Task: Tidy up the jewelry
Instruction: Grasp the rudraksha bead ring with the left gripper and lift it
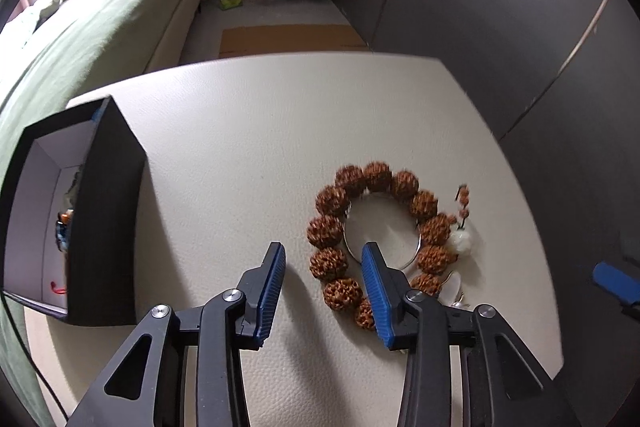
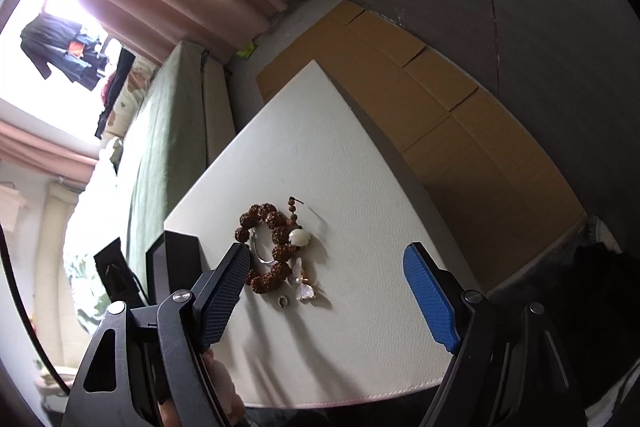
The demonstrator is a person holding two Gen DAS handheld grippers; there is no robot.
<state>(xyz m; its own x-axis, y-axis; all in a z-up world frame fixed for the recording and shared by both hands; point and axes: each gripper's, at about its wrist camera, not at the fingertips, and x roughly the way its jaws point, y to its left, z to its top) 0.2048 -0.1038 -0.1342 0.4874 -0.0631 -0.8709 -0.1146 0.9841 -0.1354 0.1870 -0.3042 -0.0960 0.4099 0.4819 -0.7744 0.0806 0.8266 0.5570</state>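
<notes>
Two grippers, left [image 1: 323, 259] and right [image 2: 326, 259], hang above the table [image 1: 240, 131] with fingers spread wide, gripping nothing. Bracelet [image 1: 340, 203] encircles a ring [image 1: 400, 263] near the table's right edge; the left gripper's right finger overlaps it. Box [image 1: 108, 211] stands at the left edge, bare surface between.

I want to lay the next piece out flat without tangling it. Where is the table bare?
Bare table lies between the black box and the brown bead bracelet, and beyond the bracelet to the far edge. Crowded: the bracelet's right side, with the white flower bead, shell pendant and small ring.
</notes>
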